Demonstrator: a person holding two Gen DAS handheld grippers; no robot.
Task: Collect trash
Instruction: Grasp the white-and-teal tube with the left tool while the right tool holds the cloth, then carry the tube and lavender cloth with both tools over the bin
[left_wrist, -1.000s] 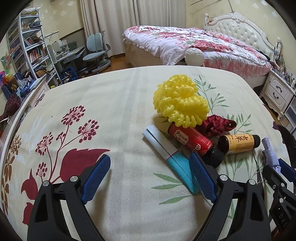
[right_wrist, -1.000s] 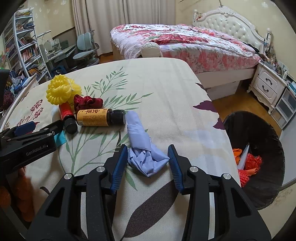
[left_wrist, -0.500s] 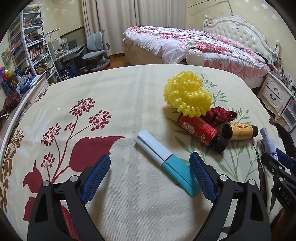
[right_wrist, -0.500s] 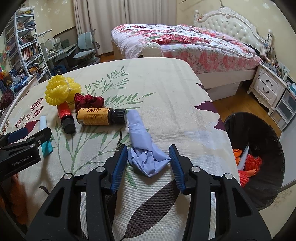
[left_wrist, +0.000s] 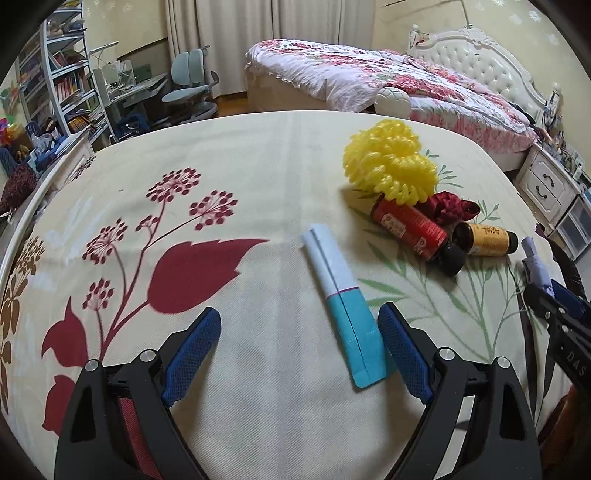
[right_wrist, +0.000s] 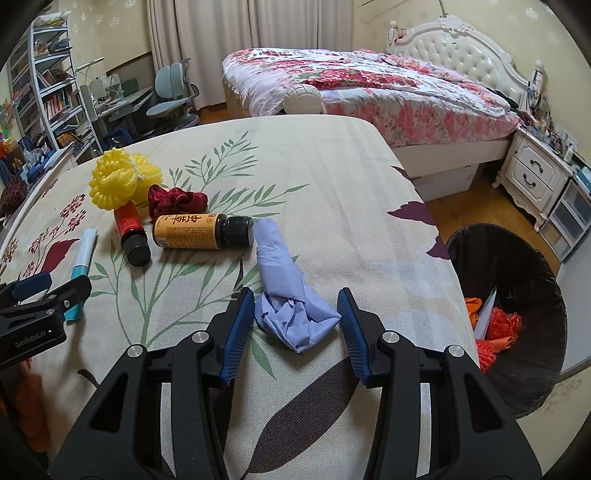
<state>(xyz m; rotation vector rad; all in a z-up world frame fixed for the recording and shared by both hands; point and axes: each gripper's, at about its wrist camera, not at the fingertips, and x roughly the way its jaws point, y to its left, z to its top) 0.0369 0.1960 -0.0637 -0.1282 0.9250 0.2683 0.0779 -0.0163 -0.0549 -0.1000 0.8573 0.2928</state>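
Observation:
My right gripper (right_wrist: 295, 323) is shut on a crumpled lilac paper (right_wrist: 288, 295) that rests on the floral tablecloth; both pads touch the wad. My left gripper (left_wrist: 299, 332) stands wide open over the cloth. A flat white-and-teal packet (left_wrist: 343, 302) lies between its fingers, close to the right one and untouched. Beyond it lie a yellow ruffled ball (left_wrist: 388, 166), a red bottle (left_wrist: 410, 229), a dark red scrunchie (left_wrist: 450, 206) and an amber bottle (left_wrist: 484, 240).
A black-lined bin (right_wrist: 535, 288) stands on the floor off the table's right edge, with orange and red scraps (right_wrist: 498, 325) inside. A bed (right_wrist: 369, 85), a nightstand (right_wrist: 532, 177) and a desk with chair (right_wrist: 170, 96) lie beyond the table.
My left gripper has shifted left, so the packet now lies inside its right finger and the bottles sit further right. The right gripper and the paper have not moved.

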